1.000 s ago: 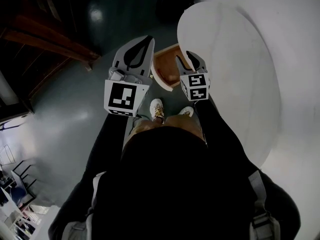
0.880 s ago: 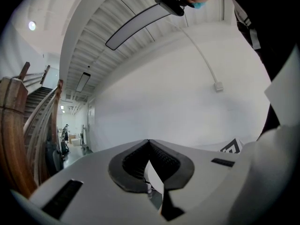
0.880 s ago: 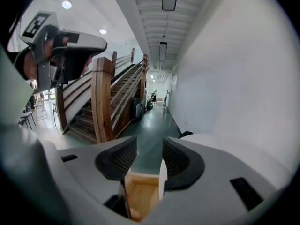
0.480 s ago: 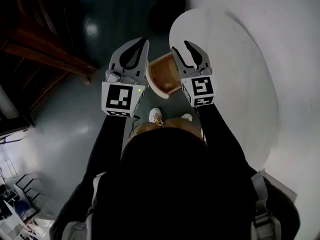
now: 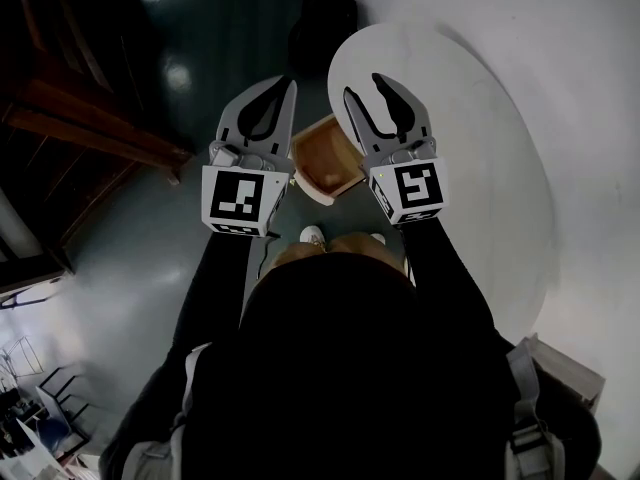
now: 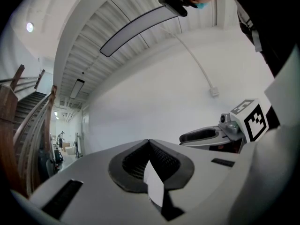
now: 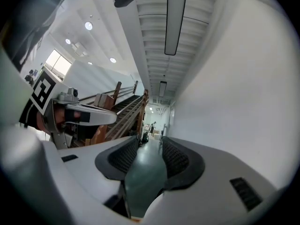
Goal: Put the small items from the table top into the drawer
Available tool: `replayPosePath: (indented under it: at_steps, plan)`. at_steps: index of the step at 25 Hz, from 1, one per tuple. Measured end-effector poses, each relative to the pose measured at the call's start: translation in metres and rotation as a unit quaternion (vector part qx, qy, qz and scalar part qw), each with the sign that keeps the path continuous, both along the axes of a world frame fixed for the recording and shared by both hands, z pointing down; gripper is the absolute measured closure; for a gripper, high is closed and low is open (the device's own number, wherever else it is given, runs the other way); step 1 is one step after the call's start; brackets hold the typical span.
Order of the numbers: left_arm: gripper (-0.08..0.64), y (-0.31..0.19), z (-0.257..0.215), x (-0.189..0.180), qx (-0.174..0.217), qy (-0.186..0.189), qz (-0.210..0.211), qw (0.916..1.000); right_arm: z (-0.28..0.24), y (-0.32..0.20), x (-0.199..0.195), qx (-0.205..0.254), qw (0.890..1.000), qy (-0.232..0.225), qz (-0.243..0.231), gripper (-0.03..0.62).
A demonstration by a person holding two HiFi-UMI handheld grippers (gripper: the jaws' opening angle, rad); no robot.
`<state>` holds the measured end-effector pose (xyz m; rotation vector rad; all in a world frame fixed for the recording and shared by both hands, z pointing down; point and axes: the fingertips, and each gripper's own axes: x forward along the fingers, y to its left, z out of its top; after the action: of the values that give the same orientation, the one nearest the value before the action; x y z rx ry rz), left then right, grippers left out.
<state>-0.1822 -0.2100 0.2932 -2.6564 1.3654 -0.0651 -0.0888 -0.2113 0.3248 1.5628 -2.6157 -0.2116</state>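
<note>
An open wooden drawer (image 5: 325,158) sticks out from under the white oval table top (image 5: 450,158); its inside looks bare. No small item shows on the table top. I hold both grippers up over the drawer. My left gripper (image 5: 283,86) is shut with nothing in it, over the drawer's left edge; its pads meet in the left gripper view (image 6: 148,143). My right gripper (image 5: 363,86) is open and empty over the table's left rim, and a gap shows between its pads in the right gripper view (image 7: 150,146). Each gripper view shows the other gripper beside it.
Dark glossy floor (image 5: 150,238) lies below and to the left. A wooden stair rail (image 5: 90,133) runs along the left. A dark object (image 5: 325,18) stands beyond the table. The person's shoes (image 5: 312,235) are just below the drawer. A white wall (image 5: 590,88) is on the right.
My right gripper has moved forward and turned, so both of its spread fingers now show. The left gripper has stayed shut and hardly moved. The head view has shifted a little.
</note>
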Motion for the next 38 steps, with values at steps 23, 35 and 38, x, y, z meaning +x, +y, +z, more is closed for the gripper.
replayPosePath:
  at_steps: [23, 35, 38]
  plan:
    - [0.545, -0.002, -0.001, -0.002, 0.002, 0.0, 0.003, 1.0, -0.006, 0.006, -0.005, 0.008, 1.0, 0.013, -0.002, 0.566]
    - [0.545, -0.001, -0.001, -0.002, 0.004, 0.001, 0.002, 1.0, -0.007, 0.005, 0.0, 0.009, 1.0, 0.005, 0.005, 0.566]
    - [0.545, 0.0, -0.001, 0.0, 0.004, 0.001, 0.002, 1.0, -0.006, 0.006, 0.001, 0.007, 1.0, 0.005, 0.004, 0.566]
